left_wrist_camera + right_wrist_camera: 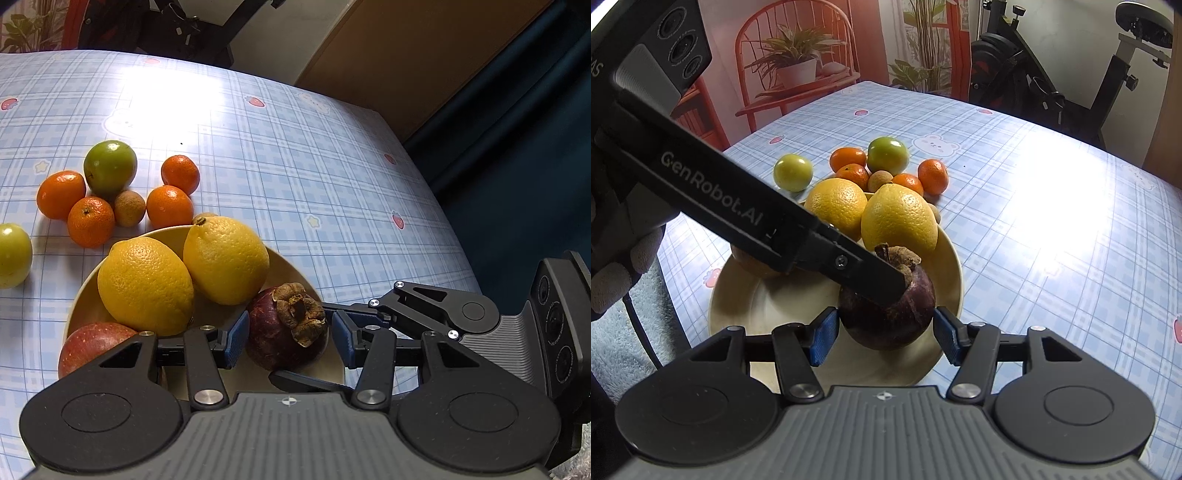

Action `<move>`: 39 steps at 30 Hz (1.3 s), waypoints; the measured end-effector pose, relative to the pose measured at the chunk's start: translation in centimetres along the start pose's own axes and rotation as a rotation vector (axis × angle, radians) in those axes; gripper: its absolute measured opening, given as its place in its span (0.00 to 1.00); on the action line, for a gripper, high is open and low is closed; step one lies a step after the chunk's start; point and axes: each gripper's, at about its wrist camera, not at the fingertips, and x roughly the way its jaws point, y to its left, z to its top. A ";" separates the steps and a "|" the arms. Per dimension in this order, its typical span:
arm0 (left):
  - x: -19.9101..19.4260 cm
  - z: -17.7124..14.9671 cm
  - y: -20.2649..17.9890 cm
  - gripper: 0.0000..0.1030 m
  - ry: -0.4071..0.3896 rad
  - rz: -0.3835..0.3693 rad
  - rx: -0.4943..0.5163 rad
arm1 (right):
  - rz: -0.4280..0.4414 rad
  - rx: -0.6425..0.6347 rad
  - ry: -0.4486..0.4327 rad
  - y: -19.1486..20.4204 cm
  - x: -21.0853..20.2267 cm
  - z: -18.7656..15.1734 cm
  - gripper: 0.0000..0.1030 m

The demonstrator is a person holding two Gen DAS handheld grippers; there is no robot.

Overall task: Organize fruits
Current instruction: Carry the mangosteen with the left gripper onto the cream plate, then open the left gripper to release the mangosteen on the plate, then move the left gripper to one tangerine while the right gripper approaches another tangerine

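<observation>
1. Mangosteen (284, 332), dark purple with a dry brown calyx, is over the near right part of the cream plate (955, 266); whether it rests on the plate or is lifted off it cannot be told
2. Right gripper (885, 339) is partly closed around the mangosteen, and in its own view both blue pads look pressed against the fruit's sides
3. Left gripper (289, 339) is partly open around the same fruit: in its own view one pad lies against the fruit and the other stands just short of it, so no firm hold shows
4. In the right wrist view one black finger of the left gripper slants down across the top of the mangosteen, and a gloved hand (617, 273) holds that gripper at the picture's left edge
5. Plate stands by the near edge of the table (332, 166), close to its left edge in the right wrist view
6. Two yellow lemons (146, 284) (225, 260) lie touching on the far half of the plate, with a red apple (92, 343) on its left side
7. Beyond the plate, further in from the near edge, four tangerines (90, 221) cluster around a small brown fruit (129, 208) and a green fruit (110, 168)
8. Second green fruit (13, 254) lies apart from the cluster, toward the left edge
</observation>
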 end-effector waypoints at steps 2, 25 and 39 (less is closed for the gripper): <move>0.2 0.3 0.1 0.50 -0.003 -0.001 -0.005 | -0.003 -0.002 -0.001 -0.2 0.1 0.1 0.57; -4.1 1.8 -0.2 0.51 -0.097 -0.024 0.027 | -0.019 0.004 -0.079 -0.3 -1.7 0.7 0.59; -13.2 4.3 4.6 0.51 -0.387 0.222 0.012 | 0.011 0.043 -0.190 -3.2 -2.7 5.0 0.55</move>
